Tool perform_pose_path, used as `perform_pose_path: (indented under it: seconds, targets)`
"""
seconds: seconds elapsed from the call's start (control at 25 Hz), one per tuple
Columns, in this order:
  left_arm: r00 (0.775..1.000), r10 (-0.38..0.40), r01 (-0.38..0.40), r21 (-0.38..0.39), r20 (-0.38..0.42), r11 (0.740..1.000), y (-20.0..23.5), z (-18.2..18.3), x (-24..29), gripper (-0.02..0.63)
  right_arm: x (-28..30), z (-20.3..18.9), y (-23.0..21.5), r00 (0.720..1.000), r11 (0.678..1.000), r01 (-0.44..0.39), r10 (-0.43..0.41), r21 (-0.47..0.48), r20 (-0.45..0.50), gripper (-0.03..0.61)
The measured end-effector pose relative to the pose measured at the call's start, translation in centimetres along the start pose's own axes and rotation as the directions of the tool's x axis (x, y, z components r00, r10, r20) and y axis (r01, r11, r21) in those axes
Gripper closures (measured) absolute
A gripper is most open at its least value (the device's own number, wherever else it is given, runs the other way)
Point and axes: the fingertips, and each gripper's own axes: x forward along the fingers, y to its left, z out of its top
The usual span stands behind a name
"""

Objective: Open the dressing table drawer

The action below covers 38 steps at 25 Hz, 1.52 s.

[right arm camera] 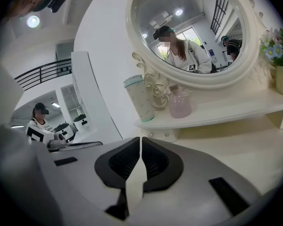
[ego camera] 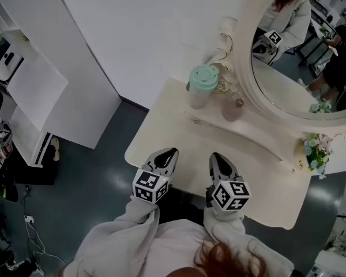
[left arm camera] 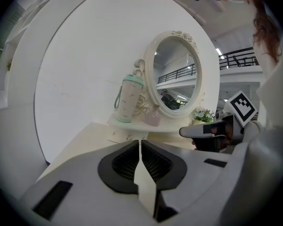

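Drawer: it cannot be made out for certain in any view. In the head view the tools and the person's sleeves (ego camera: 139, 215) cover the near edge of the dressing table.
Knobbed panel (right arm camera: 161, 135): a low front with small knobs under the raised shelf, facing both tools. Whether it is a drawer cannot be told.
Surface (ego camera: 161, 126): the cream top of the dressing table, bare in front of the tools.
Left tool (ego camera: 170, 152): clenched with nothing between its jaws, whose ribbed pads meet in the left gripper view. It is held over the near part of the surface, left of the other tool, and points toward the shelf.
Right tool (ego camera: 217, 156): clenched and empty, its pads together in the right gripper view. It is just beside the left tool and points the same way.
Shelf (ego camera: 251, 130): a raised ledge along the back of the surface, under the mirror.
Mirror (ego camera: 300, 56): oval, in a carved cream frame, standing on the shelf. It reflects a person in a light top.
Tumbler (ego camera: 200, 85): pale with a mint lid, upright at the left end of the shelf.
Pink bottle (ego camera: 232, 109): small, just to the right of the tumbler and against the mirror frame.
Flowers (ego camera: 316, 152): a small bunch at the right end of the shelf.
Floor (ego camera: 98, 178): dark, to the left of the dressing table.
White cabinet (ego camera: 40, 91): stands well apart, to the left.
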Motion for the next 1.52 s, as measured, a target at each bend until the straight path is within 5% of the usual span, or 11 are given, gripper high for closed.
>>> perform_pose_path:
  seconds: [0.48, 0.88, 1.0, 1.52]
  targets:
    - [0.996, -0.06, 0.067, 0.088, -0.071, 0.994, 0.8, -0.5, 5.9, 0.584, 0.6, 0.8, -0.8, 0.998, 0.998, 0.066, -0.066, 0.003, 0.017, 0.54]
    - [0.992, -0.004, 0.019, 0.119, -0.126, 0.993, 2.6, -1.7, 9.9, 0.58, 0.7, 1.1, -1.4, 0.996, 0.996, 0.092, -0.093, 0.003, 0.01, 0.54]
    - [0.989, 0.005, 0.012, 0.113, -0.149, 0.994, 2.8, -2.3, 10.7, 0.473, 0.7, 1.0, -1.5, 0.995, 0.995, 0.098, -0.098, 0.004, 0.002, 0.54]
    - [0.972, 0.07, -0.032, 0.168, -0.225, 0.985, 2.6, -2.1, 15.5, 0.43, 0.1, 0.8, -2.2, 0.992, 0.992, 0.126, -0.126, 0.013, -0.02, 0.54]
